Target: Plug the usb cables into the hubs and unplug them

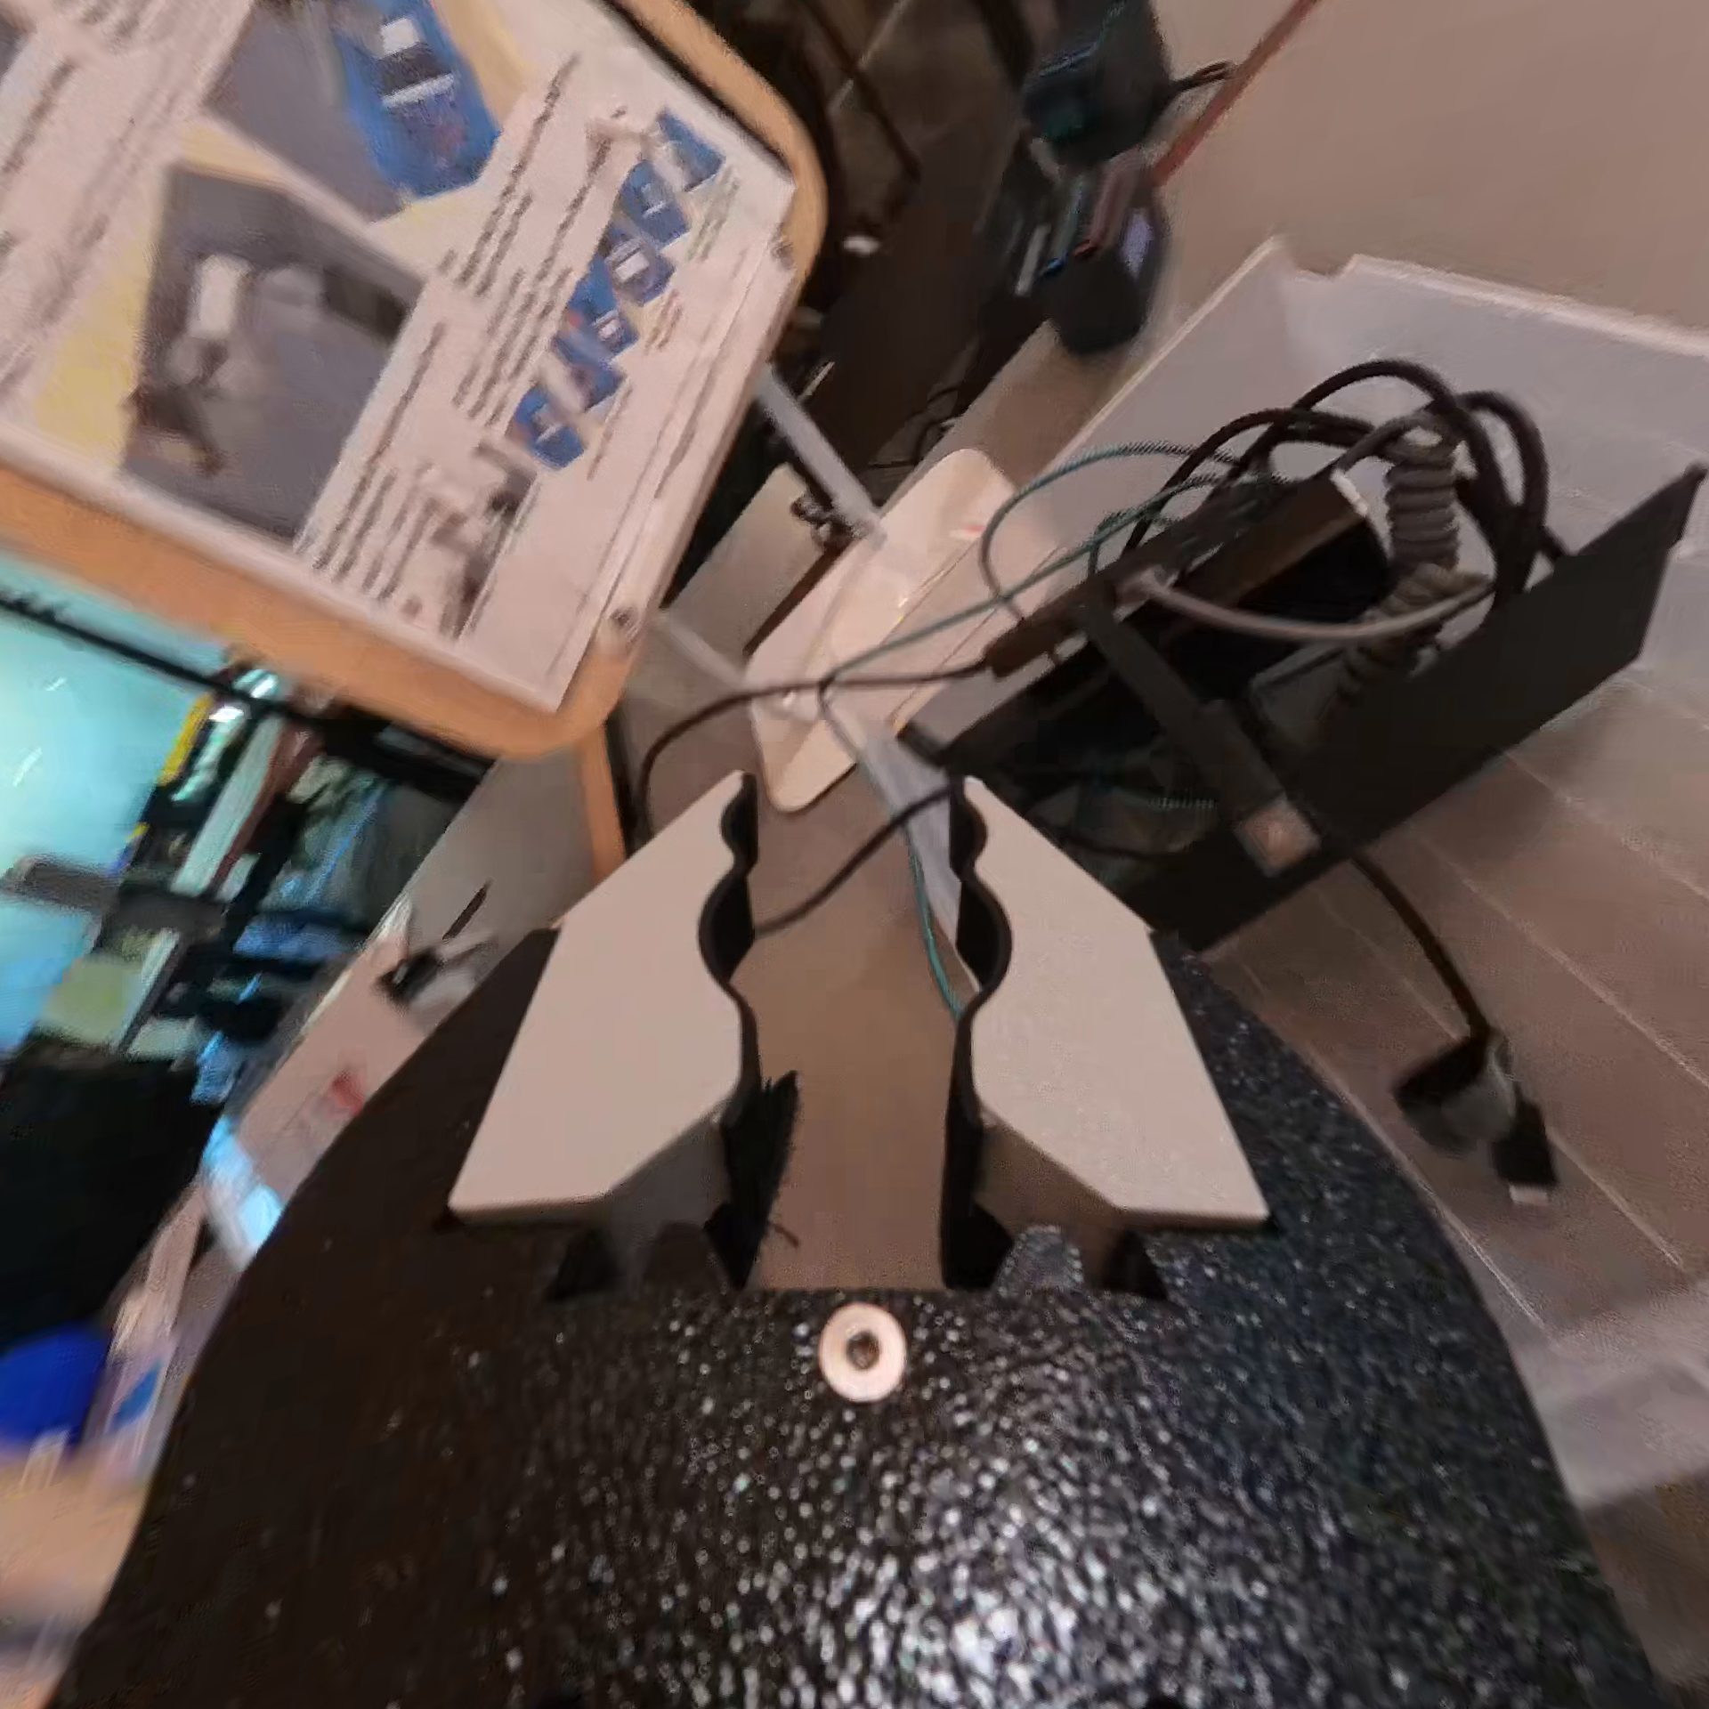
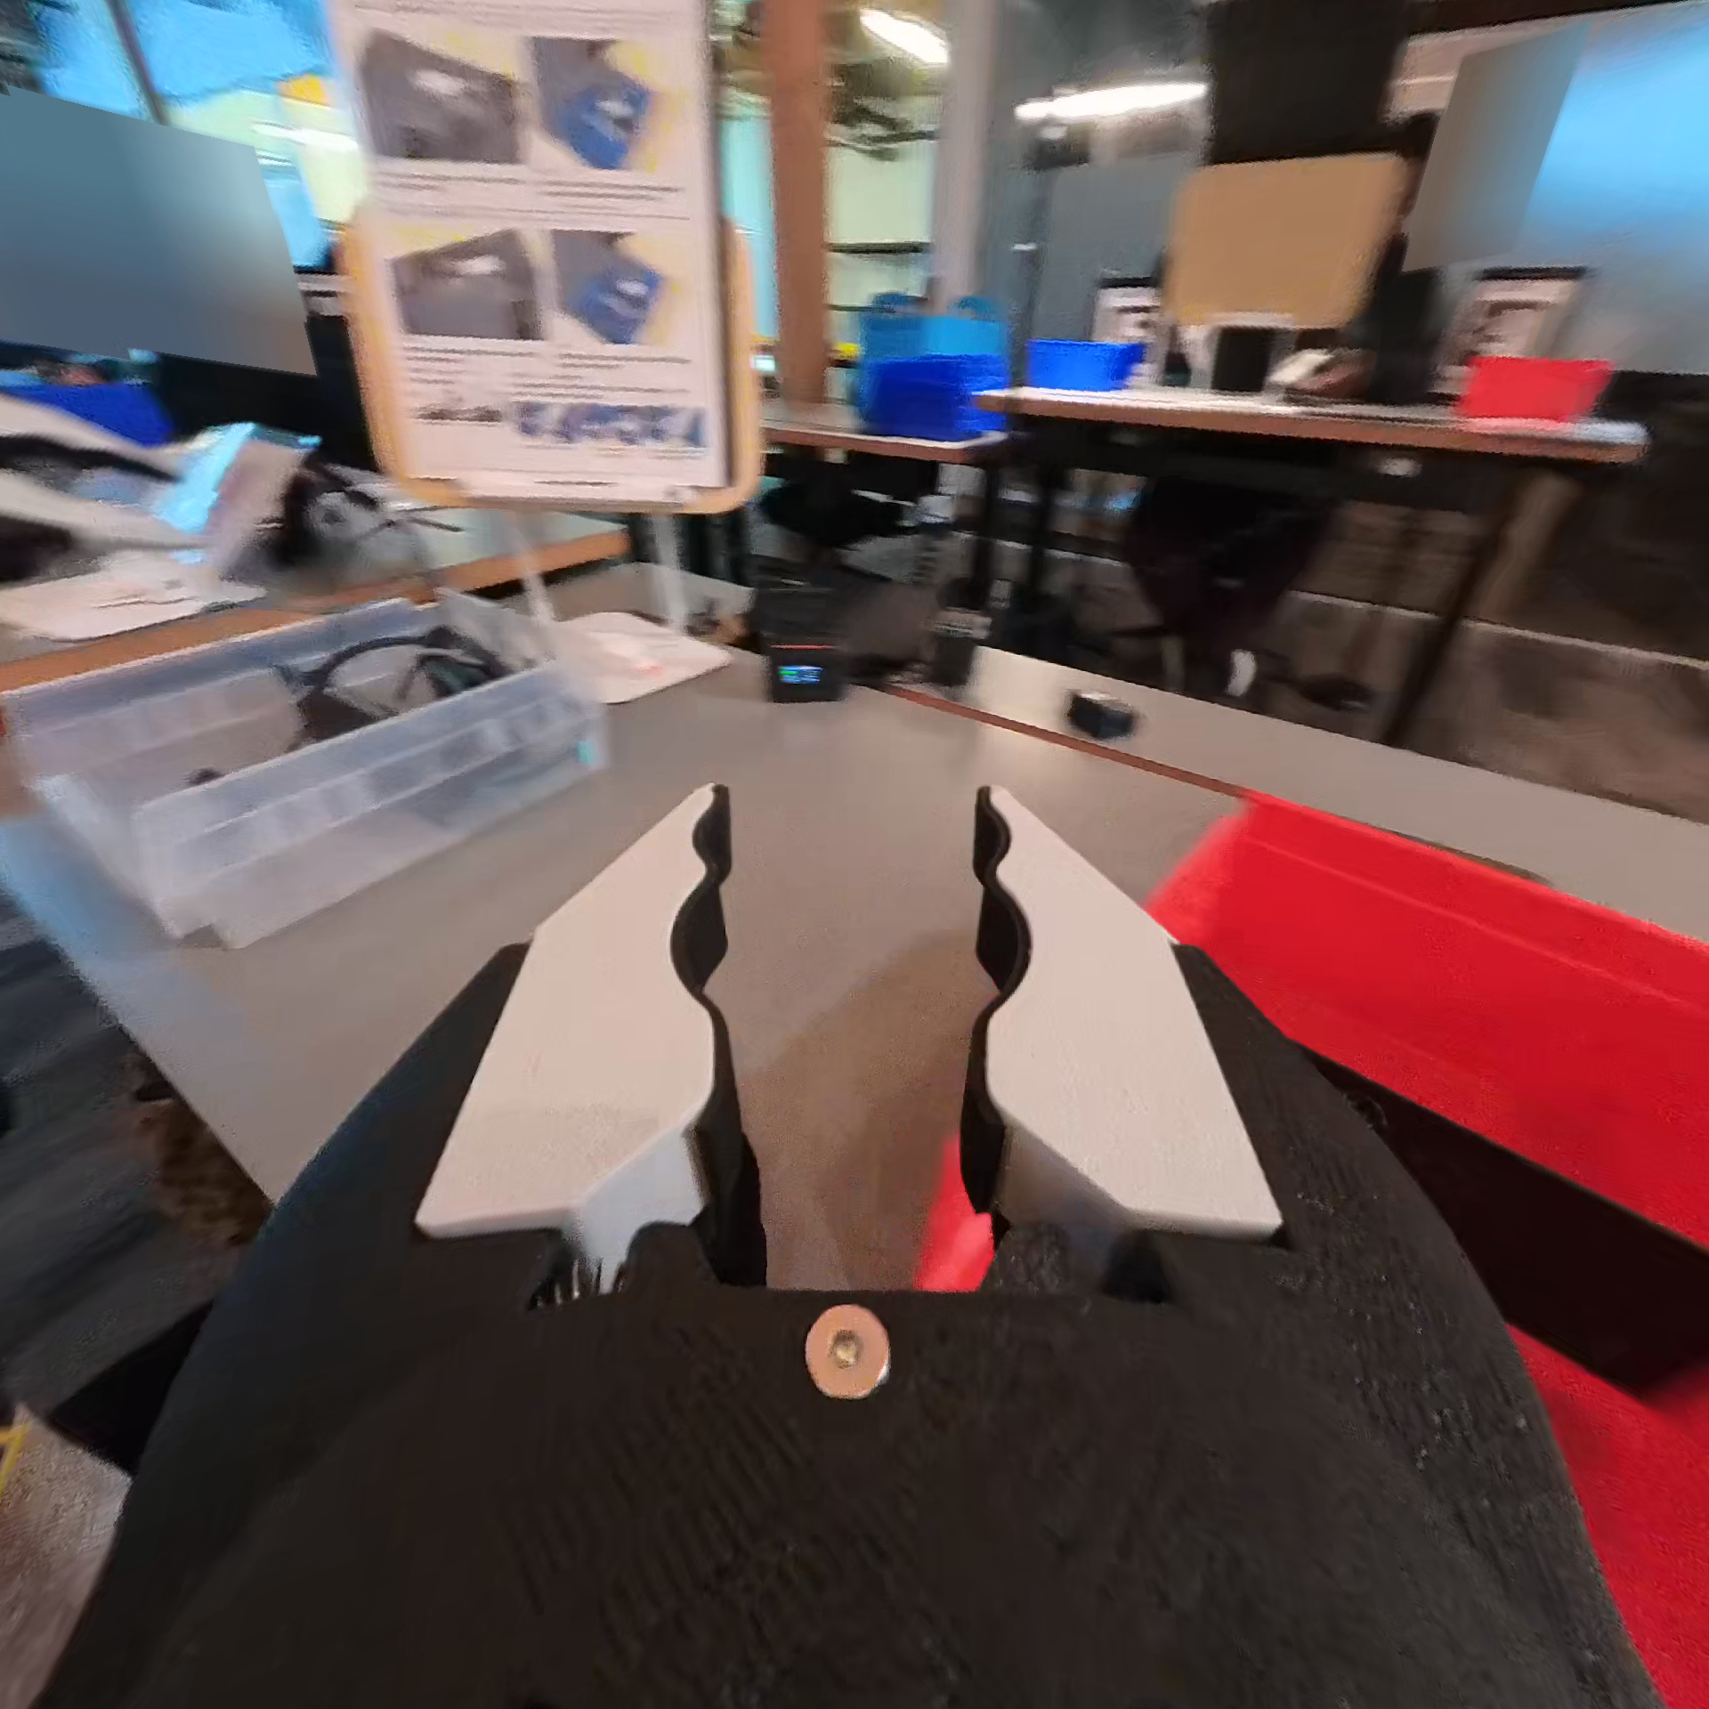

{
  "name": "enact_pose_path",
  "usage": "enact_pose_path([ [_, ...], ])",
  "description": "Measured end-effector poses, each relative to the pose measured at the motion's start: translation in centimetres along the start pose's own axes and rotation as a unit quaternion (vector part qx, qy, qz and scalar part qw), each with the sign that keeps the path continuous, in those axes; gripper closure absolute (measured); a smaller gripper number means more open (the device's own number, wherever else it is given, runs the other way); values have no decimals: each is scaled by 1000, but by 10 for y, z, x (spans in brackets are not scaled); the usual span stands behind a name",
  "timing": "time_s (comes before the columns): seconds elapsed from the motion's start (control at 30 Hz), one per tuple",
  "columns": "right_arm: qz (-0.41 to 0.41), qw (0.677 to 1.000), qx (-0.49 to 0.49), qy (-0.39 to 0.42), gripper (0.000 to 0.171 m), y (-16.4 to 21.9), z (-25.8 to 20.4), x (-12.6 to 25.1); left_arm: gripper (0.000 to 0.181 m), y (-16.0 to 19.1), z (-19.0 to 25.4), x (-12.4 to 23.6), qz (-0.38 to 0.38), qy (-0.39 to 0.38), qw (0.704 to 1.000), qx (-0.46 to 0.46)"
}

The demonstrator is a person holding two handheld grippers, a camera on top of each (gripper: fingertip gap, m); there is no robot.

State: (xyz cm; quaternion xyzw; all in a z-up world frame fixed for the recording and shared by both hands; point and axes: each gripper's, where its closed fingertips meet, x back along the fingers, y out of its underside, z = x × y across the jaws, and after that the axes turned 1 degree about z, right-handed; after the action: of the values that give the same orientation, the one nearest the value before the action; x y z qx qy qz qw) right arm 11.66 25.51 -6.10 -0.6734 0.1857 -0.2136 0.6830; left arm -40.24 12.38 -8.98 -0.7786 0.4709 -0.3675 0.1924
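Observation:
In the left wrist view a clear plastic bin point(image 1: 1526, 1063) holds a black tray point(image 1: 1443, 666) with coiled black USB cables point(image 1: 1369, 444) and a dark hub point(image 1: 1202, 555). One loose cable end with a plug point(image 1: 1517, 1156) lies on the bin floor. Thin cables trail out over the bin's edge and cross between my fingers. My left gripper point(image 1: 855, 795) is open and empty, just left of the tray. My right gripper point(image 2: 851, 800) is open and empty above the grey table point(image 2: 832, 758). The clear bin point(image 2: 305, 768) with cables lies to its left.
A sign board with printed sheets point(image 1: 388, 305) stands on a clear stand point(image 1: 879, 601) behind the bin; it also shows in the right wrist view point(image 2: 546, 240). A red bin point(image 2: 1443, 999) sits at the right. A small black device point(image 2: 800, 680) stands at the table's back.

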Motion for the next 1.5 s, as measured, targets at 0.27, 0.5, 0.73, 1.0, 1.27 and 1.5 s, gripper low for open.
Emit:
enact_pose_path([
  [0.27,66,994,83,-35,122,59,-43,-129,124,2,58,-108,-74,182,947,-254],
  [0.5,82,994,72,-8,125,82,-25,-138,132,14,63,-131,-97,213,925,-299],
  [0.73,67,998,16,5,128,95,-12,-138,132,6,55,-115,-71,249,919,-298],
  [1.0,34,997,72,4,128,107,-22,-149,134,5,63,-141,-9,205,914,-350],
  [1.27,43,995,85,11,131,105,-23,-147,168,15,75,-153,-17,158,877,-453],
  [1.5,66,991,109,36,134,98,-20,-141,176,-25,52,-132,9,46,898,-437],
])
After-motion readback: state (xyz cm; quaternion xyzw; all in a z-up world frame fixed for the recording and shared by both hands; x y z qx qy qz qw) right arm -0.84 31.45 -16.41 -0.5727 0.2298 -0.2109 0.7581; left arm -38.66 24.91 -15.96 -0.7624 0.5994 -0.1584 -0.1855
